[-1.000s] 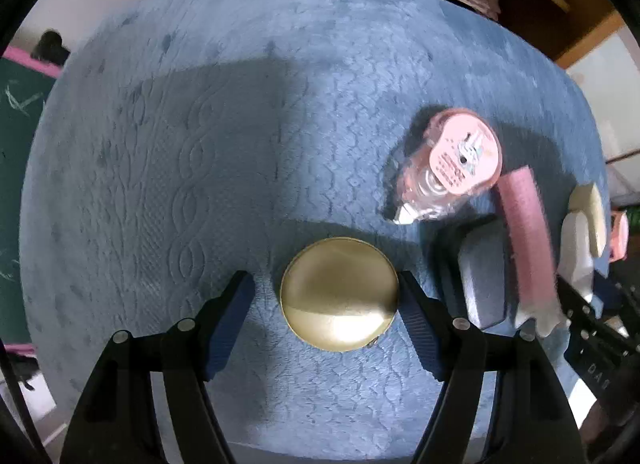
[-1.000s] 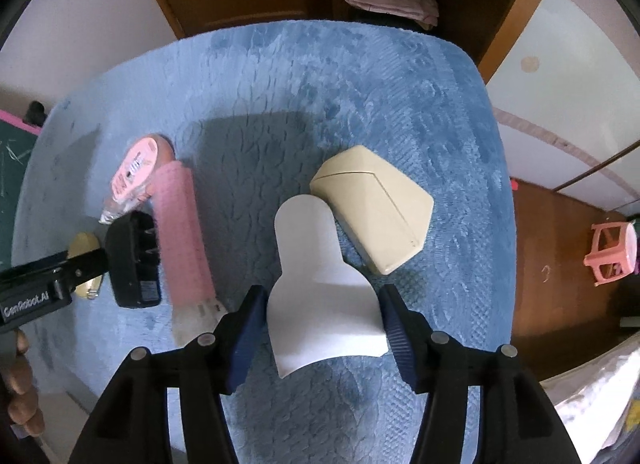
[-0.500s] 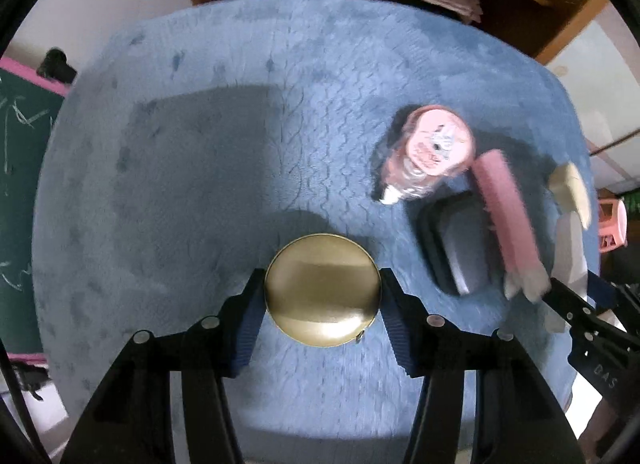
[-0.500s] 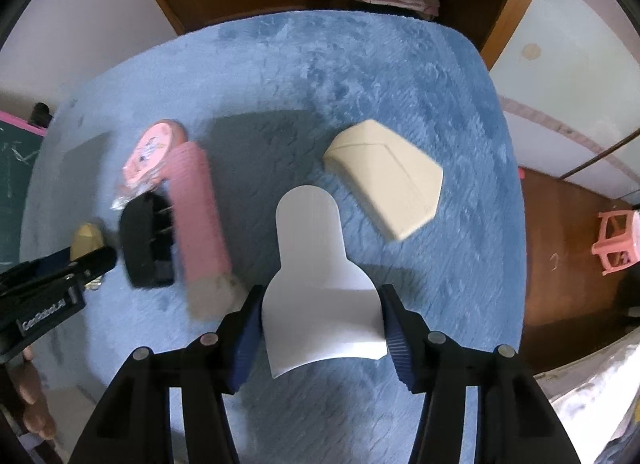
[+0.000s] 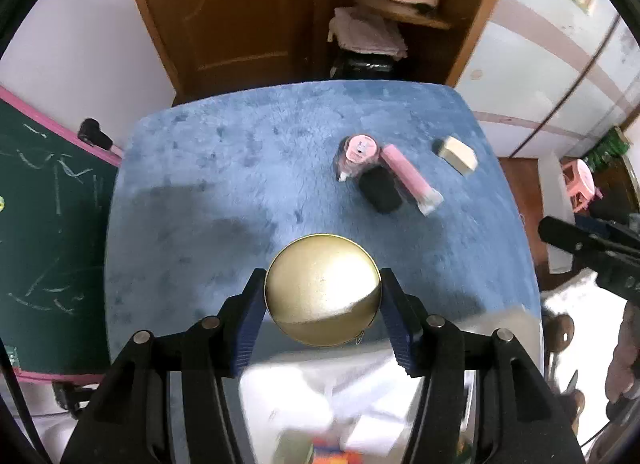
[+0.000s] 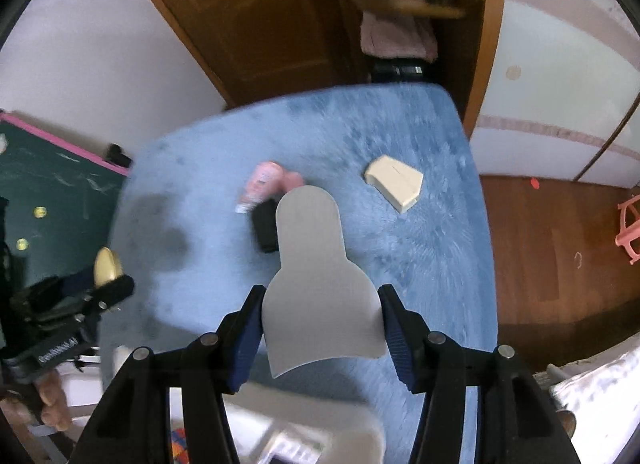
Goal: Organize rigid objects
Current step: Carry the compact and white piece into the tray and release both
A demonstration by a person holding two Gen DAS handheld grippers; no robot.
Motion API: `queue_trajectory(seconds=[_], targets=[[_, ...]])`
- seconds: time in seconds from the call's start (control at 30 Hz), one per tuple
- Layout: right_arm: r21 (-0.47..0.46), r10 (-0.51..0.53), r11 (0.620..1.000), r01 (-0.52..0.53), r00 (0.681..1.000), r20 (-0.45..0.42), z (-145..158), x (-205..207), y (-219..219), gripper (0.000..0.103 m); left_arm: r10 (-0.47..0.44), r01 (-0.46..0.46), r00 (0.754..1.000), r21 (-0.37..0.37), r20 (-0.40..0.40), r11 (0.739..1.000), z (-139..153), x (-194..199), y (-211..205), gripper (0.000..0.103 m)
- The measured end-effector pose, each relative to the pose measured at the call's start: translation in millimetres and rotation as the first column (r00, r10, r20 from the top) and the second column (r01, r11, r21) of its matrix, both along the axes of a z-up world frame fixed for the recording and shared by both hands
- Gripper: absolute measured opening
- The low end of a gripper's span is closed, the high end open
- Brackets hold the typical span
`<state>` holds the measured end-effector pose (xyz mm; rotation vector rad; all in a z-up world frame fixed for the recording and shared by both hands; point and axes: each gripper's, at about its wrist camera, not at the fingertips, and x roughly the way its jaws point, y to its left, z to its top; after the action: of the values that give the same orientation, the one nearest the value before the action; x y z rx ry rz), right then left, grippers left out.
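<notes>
1. A blue plush cover point(image 5: 248, 167) lies over the table.
2. Beyond its far edge stands a brown wooden door point(image 5: 224, 11), with wooden shelves point(image 5: 404, 15) of folded cloth to the right.
3. A green chalkboard point(image 5: 44, 199) leans at left.
4. Wooden floor point(image 6: 560, 248) with a pink stool point(image 5: 580, 183) at right.

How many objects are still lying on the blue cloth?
4: a pink round dispenser, a pink tube beside it, a black block in front, and a beige wedge apart near the right edge.
</notes>
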<state>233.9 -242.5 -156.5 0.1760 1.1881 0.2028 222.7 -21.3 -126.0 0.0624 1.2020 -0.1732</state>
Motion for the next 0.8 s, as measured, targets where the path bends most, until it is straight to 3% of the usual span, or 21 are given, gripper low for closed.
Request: queue_trajectory(seconds=[0.13,0.33,0.57,0.8], targets=[[0.020,-0.001,1.000,0.000,0.998,0.055,37,-47,10,0.056,-0.031,0.031,0.999,0.001,0.027,1.000,15,-33,9,0.058],[-0.009,0.006,1.000,-0.005,0.997,0.072,59,-115,30,0.056,-0.126,0.125,0.990,0.013,0.065,0.992,21,-84,9,0.058],[-0.089,-0.006,0.996,0.005,1.000,-0.009,30,-170,50,0.056,-0.233,0.233,0.972,0.011,0.013,0.972,-14,-122,-7,0.058],[-0.129,-0.031,0.991,0.019,0.995,-0.090,-5,-214,61,0.056,-0.275,0.274,0.961,0.034,0.029,0.961,-33,-144,-17,0.059]])
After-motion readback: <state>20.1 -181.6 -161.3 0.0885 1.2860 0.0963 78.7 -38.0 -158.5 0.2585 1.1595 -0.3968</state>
